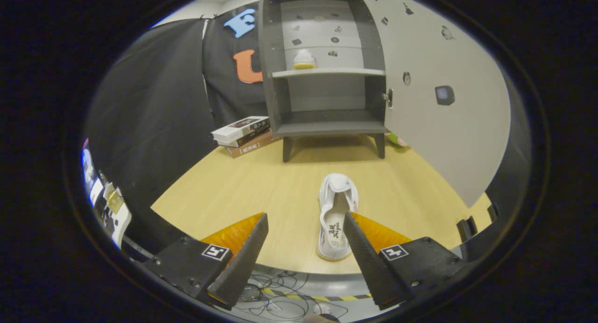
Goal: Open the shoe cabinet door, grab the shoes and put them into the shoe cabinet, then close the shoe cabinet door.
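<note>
Pale wooden tabletop (243, 192) carries the open shoe cabinet (327, 66) — white shoe (337, 215) before it, fingers (306, 239) spread wide, empty.

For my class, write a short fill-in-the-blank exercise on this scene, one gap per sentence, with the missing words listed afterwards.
1. The door of the shoe cabinet stands ____.
2. One shoe already sits on the cabinet's ____ shelf.
3. The white shoe on the table lies between the fingers of the gripper, which are ____.
4. A stack of ____ lies on the table beside the cabinet.

Missing words: open; upper; open; books
</note>
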Demonstrator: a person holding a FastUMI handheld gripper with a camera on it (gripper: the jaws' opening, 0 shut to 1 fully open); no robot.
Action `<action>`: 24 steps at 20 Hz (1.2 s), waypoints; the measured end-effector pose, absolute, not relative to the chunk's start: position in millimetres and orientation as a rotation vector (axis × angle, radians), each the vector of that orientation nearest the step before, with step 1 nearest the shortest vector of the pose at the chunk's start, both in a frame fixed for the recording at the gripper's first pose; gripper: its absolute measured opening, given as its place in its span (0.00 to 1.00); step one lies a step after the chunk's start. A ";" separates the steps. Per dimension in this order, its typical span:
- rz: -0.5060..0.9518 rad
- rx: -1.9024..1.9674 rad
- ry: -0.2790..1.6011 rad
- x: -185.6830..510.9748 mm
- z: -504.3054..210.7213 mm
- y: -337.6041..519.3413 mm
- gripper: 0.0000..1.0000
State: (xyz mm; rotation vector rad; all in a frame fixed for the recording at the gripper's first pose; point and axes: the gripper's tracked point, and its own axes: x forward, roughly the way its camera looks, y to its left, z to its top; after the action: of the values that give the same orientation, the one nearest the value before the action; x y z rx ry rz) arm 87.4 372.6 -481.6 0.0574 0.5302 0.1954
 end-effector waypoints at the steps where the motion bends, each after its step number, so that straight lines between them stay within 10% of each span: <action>1: 0.185 0.051 0.545 97.1 -491.3 370.5 1.00; 24: 0.189 0.013 0.709 220.2 -564.5 379.5 0.90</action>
State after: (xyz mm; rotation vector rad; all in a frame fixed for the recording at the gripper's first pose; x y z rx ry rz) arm 220.2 379.5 -564.5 0.0126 0.7088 0.1885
